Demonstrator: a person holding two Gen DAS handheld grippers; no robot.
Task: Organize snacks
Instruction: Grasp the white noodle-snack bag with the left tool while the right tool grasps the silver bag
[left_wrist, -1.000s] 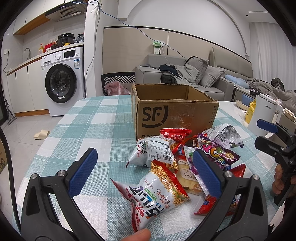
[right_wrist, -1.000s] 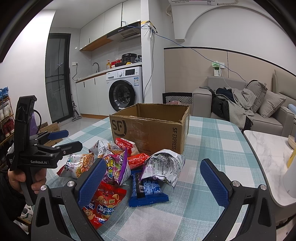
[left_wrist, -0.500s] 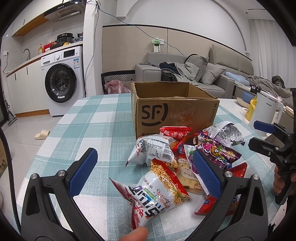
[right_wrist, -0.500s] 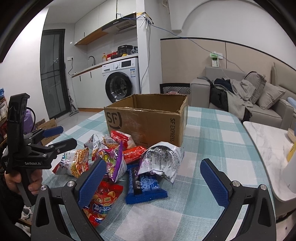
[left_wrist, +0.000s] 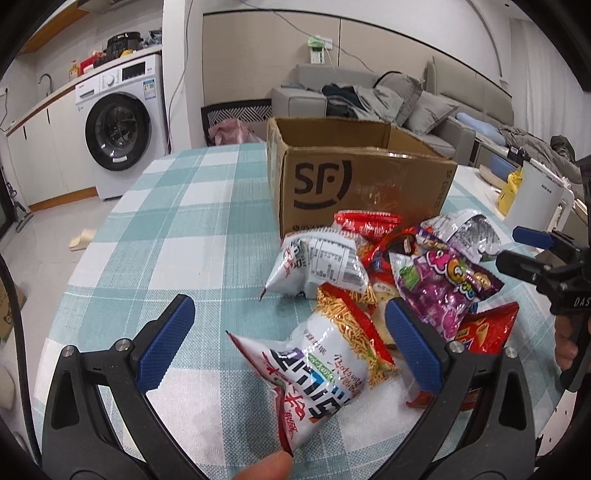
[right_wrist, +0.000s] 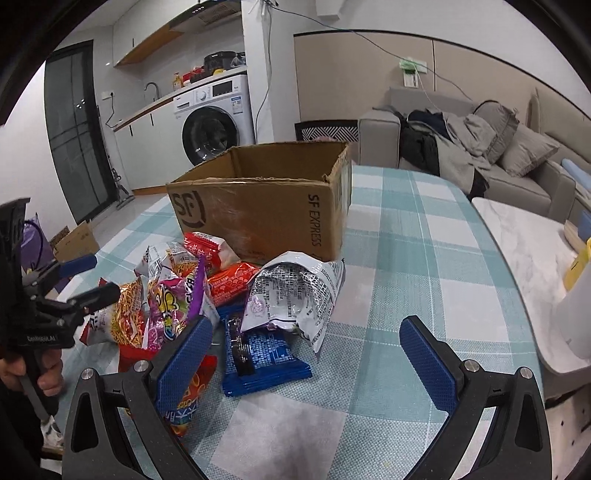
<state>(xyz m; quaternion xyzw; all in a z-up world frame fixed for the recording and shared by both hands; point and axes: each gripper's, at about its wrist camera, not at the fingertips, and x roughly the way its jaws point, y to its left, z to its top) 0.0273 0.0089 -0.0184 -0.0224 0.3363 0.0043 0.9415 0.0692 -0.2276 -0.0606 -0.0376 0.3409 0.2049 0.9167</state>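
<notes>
The checked tablecloth (left_wrist: 177, 221) carries an open cardboard box (left_wrist: 362, 184); what shows of its interior appears empty, so no packing is judged done. The snack pile (right_wrist: 221, 295) lies on the cloth just in front of the box, every packet outside it. The left gripper (left_wrist: 288, 334) stands wide open, holding nothing, around the nearest noodle-snack bag (left_wrist: 325, 373). The right gripper (right_wrist: 306, 354) is likewise spread and empty, near the blue packet (right_wrist: 262, 358).
</notes>
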